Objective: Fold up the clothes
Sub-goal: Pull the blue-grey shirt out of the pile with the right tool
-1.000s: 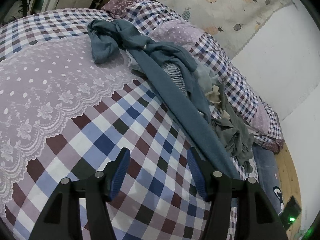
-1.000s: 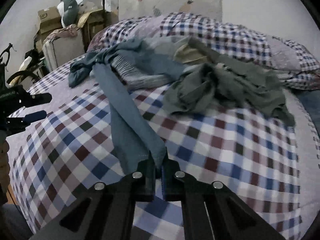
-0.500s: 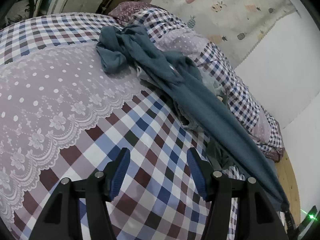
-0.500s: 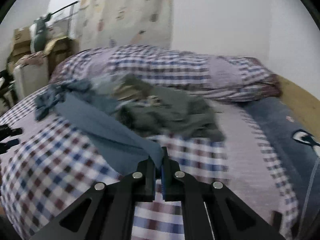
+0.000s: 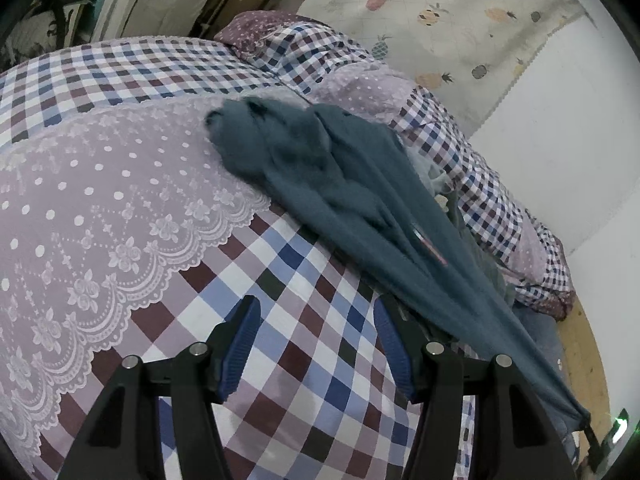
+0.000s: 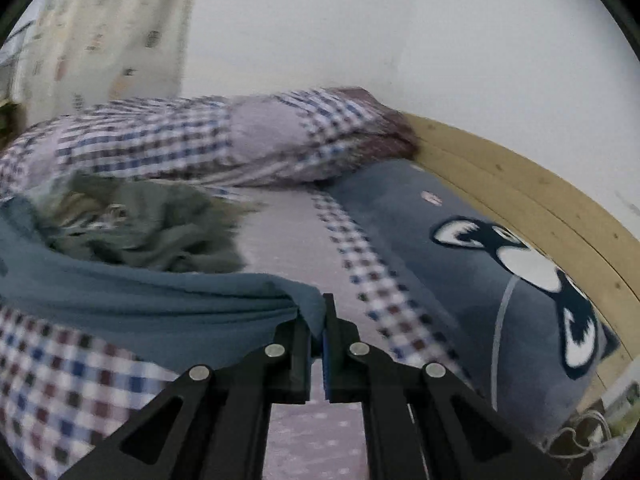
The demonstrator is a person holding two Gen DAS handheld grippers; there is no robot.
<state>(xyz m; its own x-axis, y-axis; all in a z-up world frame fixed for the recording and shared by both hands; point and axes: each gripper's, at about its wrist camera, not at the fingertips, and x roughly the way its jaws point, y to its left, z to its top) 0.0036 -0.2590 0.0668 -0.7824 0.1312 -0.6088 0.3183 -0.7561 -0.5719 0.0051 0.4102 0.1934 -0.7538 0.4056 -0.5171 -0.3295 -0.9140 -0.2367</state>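
A teal garment point(image 5: 360, 208) lies stretched in a long band across the checked bed cover point(image 5: 304, 360), from the lilac lace panel to the lower right. My right gripper point(image 6: 318, 320) is shut on one end of this teal garment point(image 6: 160, 300) and holds it taut above the bed; the gripper also shows small at the far end in the left wrist view point(image 5: 588, 424). My left gripper point(image 5: 316, 344) is open and empty, low over the checked cover, just left of the stretched garment.
A crumpled grey-green garment point(image 6: 160, 228) lies behind the teal one. A checked pillow point(image 6: 224, 140) runs along the wall. A dark blue cushion with a cartoon face point(image 6: 500, 272) lies by the wooden bed edge point(image 6: 560, 216). Boxes and clutter point(image 5: 140, 0) stand beyond the bed.
My right gripper has pulled the teal garment's end far to the right, drawing it out straight and off the clothes pile. The bunched end slid toward me. My left gripper stayed open.
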